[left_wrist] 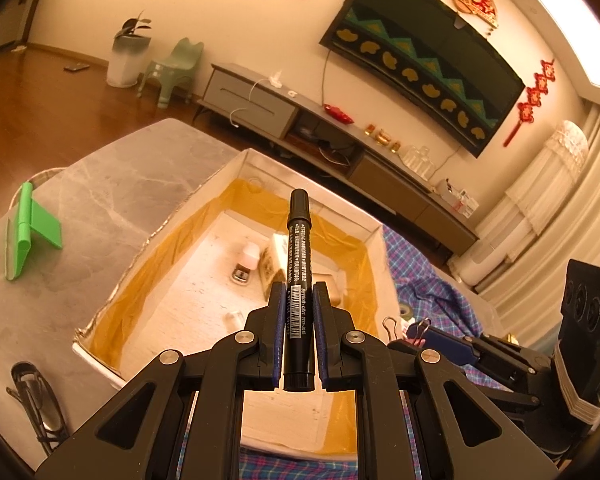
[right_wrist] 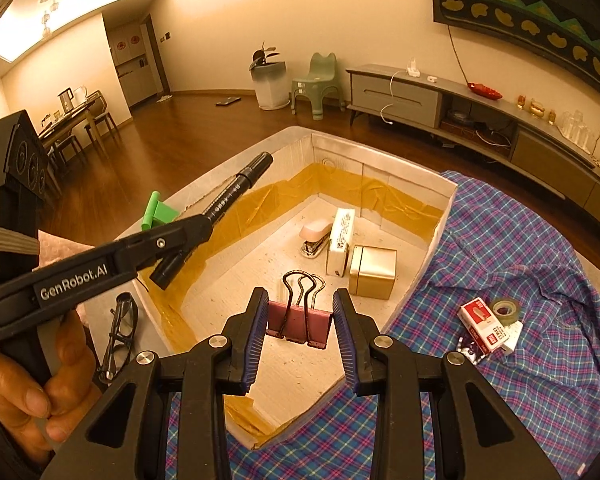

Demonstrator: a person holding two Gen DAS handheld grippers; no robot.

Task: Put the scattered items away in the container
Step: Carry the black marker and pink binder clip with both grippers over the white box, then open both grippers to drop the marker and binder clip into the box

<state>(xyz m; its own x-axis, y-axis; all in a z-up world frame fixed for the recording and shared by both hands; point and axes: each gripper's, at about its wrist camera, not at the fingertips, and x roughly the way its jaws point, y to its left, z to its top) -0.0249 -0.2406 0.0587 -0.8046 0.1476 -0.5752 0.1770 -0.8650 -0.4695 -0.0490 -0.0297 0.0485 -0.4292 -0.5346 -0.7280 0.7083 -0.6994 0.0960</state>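
Above the open white box (right_wrist: 440, 216), lined along its lower walls with yellow tape: two grippers, both loaded. Left gripper (left_wrist: 299, 308) clenched tight on a black marker (left_wrist: 297, 280), barrel pinched between the blue pads, capped end jutting forward over the box interior; same marker (right_wrist: 228, 200) seen from the right wrist camera slanting up and away, held out by a hand (right_wrist: 24, 396) wrapped round the handle. Right gripper (right_wrist: 300, 322) grasping a pink binder clip (right_wrist: 300, 322) by its two sides, wire handles standing up (jaws roughly half spread, pads pressed against the clip body), hanging over the near end of the box.

Already inside, on the box floor: a pink stapler (right_wrist: 315, 236), a white carton (right_wrist: 340, 242) lying lengthwise just beside it, a gold cube-shaped box (right_wrist: 373, 267) touching the carton's near end.

Outside, on a plaid cloth (right_wrist: 540, 360) to the right of the box: a red-and-white staple box (right_wrist: 482, 322), a roll of tape (right_wrist: 505, 311) just behind it, a small dark packet at its near corner (contents too small to tell). To the left, on the grey marble table (left_wrist: 100, 184): folded black glasses (right_wrist: 120, 336) near the box corner, a green stand (left_wrist: 30, 232) farther off.
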